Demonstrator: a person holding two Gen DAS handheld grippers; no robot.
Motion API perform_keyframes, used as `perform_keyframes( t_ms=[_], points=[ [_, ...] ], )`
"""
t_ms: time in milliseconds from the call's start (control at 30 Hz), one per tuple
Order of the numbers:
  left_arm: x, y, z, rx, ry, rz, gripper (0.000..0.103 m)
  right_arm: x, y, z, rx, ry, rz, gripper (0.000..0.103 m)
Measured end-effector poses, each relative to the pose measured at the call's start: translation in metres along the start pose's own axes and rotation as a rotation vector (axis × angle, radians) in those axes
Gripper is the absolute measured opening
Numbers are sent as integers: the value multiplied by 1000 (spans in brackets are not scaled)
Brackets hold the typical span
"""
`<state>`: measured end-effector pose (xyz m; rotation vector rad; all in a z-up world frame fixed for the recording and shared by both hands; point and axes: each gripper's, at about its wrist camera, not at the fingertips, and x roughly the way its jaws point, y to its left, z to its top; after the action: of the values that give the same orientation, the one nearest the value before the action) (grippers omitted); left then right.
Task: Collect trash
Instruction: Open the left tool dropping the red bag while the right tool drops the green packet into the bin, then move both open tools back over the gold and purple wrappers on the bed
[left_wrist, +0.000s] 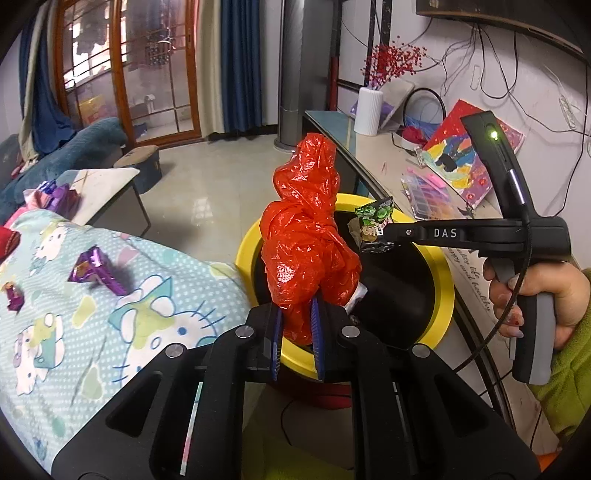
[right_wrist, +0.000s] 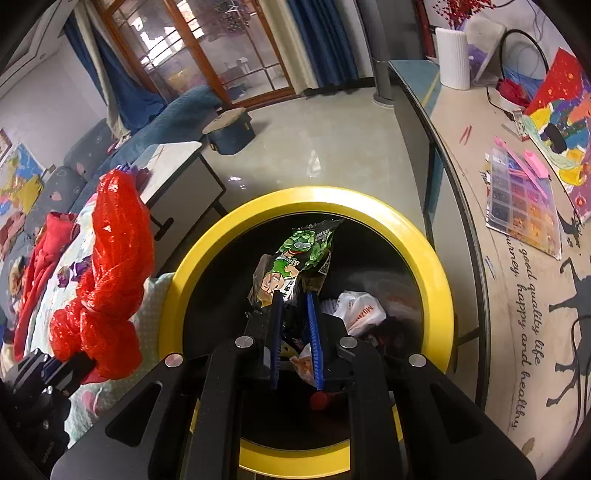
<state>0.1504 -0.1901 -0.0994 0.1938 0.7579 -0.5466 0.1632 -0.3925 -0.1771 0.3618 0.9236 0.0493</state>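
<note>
Two hand-held grippers hover over a bin (right_wrist: 436, 266), each carrying a piece of trash.

The left gripper (left_wrist: 297, 332) has its jaws narrow, pinched on the bottom of a red bag (left_wrist: 306, 236). The bag stands upright above the jaws, over the bin's rim at about 9 o'clock. In the right wrist view it sits at 9 o'clock, beside the bin rather than over its mouth.

The right gripper (right_wrist: 295, 332) has its jaws narrow too, with a green wrapper (right_wrist: 299, 258) between them. The left pad seems to touch the wrapper's lower edge; the right pad may stand slightly off, so the hold looks light. The wrapper hangs over the middle of the bin's mouth.

To do this step well, I judge the right jaws should part while the wrapper is centred as it is now. The left gripper should first travel toward the bin's centre, toward 3 o'clock, then let go low. The bag is light and puffy and could catch on the rim.

Materials: the bag is thin, crinkled, glossy plastic, knotted into a lumpy column. The wrapper is flat, shiny foil with a cartoon print. The bin is round with a smooth yellow ring and a black inside already holding crumpled white plastic. A soft printed blanket (left_wrist: 122, 314) lies at 8 o'clock with purple wrappers (left_wrist: 98, 271) on it.
</note>
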Motion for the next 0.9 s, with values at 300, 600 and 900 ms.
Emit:
perform_keyframes(
  t_ms=[300,600,900],
  points=[
    [17,-4,4,8,24,-5,17,-1,-10,-1,30,1,-8,29],
    [2,15,4,-54,-34,34,87,-14,-4,3,47,-67,3,49],
    [-29,39,10,-119,-155,157,92,-40,38,7,-18,-184,72,57]
  ],
)
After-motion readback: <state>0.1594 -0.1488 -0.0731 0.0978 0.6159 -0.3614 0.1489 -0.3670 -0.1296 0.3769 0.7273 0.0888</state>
